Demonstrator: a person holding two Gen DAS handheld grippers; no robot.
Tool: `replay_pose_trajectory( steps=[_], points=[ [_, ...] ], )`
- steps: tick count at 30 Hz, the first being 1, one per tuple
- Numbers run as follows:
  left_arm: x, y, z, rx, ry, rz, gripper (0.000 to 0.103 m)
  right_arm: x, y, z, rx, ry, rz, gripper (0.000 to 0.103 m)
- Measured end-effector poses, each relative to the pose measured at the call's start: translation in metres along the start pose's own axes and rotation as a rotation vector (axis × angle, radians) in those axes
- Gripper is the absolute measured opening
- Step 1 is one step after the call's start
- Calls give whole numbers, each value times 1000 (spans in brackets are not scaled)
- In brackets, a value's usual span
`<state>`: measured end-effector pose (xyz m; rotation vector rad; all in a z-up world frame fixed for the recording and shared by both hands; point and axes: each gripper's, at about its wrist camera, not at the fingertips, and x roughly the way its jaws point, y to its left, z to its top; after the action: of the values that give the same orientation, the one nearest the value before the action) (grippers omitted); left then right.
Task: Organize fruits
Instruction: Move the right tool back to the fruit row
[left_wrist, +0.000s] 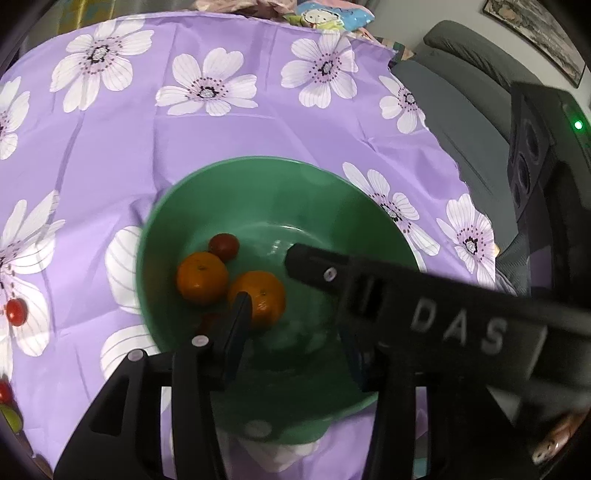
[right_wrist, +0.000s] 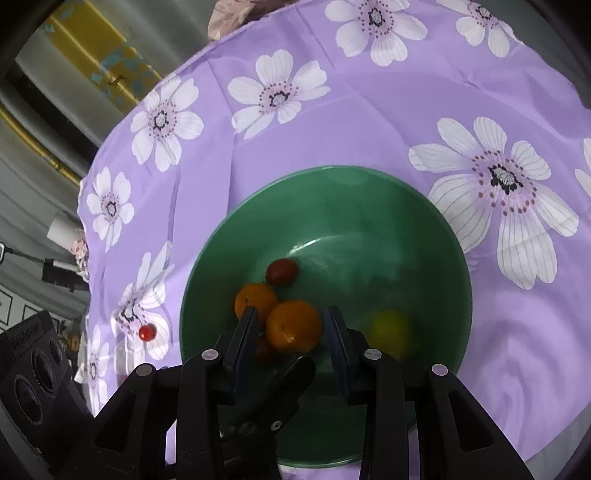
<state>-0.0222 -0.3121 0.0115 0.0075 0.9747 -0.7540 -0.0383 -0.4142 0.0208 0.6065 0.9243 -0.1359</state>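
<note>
A green bowl stands on the purple flowered cloth. In it lie two oranges, a dark red fruit and a blurred yellow-green fruit. My left gripper hangs open over the bowl, nothing between its pads. Its right finger is partly hidden behind one finger of my right gripper, which crosses the left wrist view. My right gripper hovers over the nearer orange, narrow gaps on both sides, pads not pressing.
A red cherry tomato lies loose on the cloth left of the bowl. More small fruit shows at the lower left edge. A grey sofa stands beyond the table's right edge. Both grippers crowd the bowl's near side.
</note>
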Motion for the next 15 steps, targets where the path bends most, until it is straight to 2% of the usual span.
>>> replay_pose_trajectory(
  steps=[4, 7, 9, 15],
  points=[
    [-20, 6, -4, 4, -46, 11, 48, -7, 3, 1, -4, -40, -7, 37],
    [-39, 14, -8, -4, -88, 31, 52, -12, 7, 1, -10, -68, -11, 38],
    [-52, 23, -11, -24, -115, 56, 54, -15, 11, 0, -15, -87, -7, 50],
    [-100, 72, -24, -129, -205, 163, 60, -18, 32, -4, -61, -114, 37, 54]
  ],
)
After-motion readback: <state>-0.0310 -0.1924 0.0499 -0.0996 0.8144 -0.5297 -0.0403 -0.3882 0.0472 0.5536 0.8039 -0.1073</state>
